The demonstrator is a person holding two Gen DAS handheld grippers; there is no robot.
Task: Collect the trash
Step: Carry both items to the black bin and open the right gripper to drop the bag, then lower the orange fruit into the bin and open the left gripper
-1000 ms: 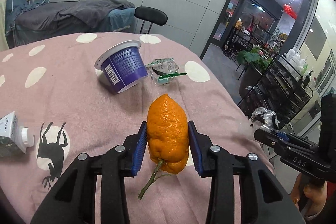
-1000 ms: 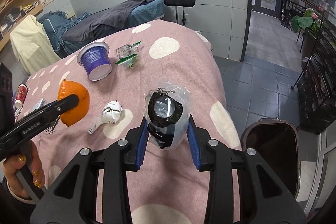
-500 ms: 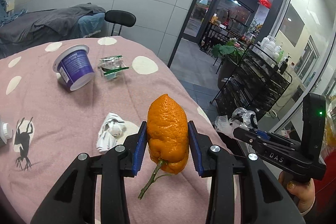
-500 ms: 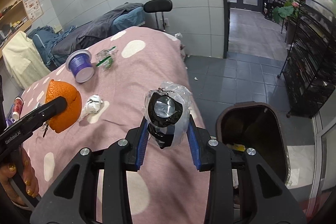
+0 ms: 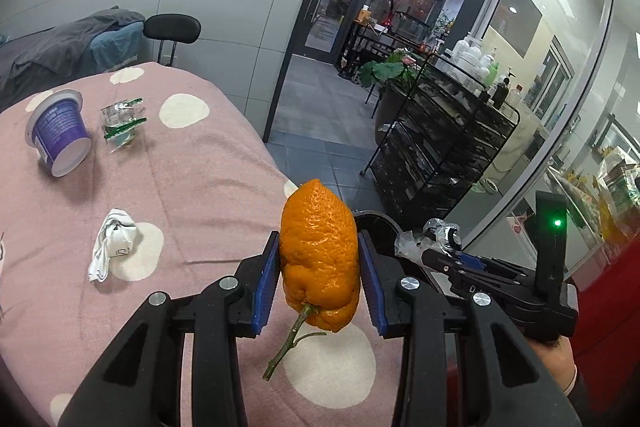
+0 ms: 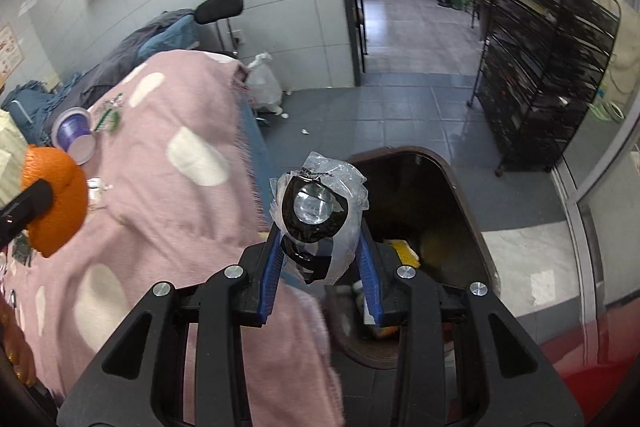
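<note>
Right wrist view: right gripper (image 6: 318,259) clamped on crumpled clear plastic bottle with black label (image 6: 318,217), poised above rim of dark brown trash bin (image 6: 464,195). Left gripper (image 5: 319,277) pinching bumpy orange citrus fruit with green stem (image 5: 318,255), over pink polka-dot tablecloth (image 5: 192,171) beside that bin.

Two wrist fisheyes, close behind their fingers

Both face the pink polka-dot tablecloth (image 5: 208,163) edge; each shows the bin (image 6: 460,187) and orange (image 5: 318,259).
</note>
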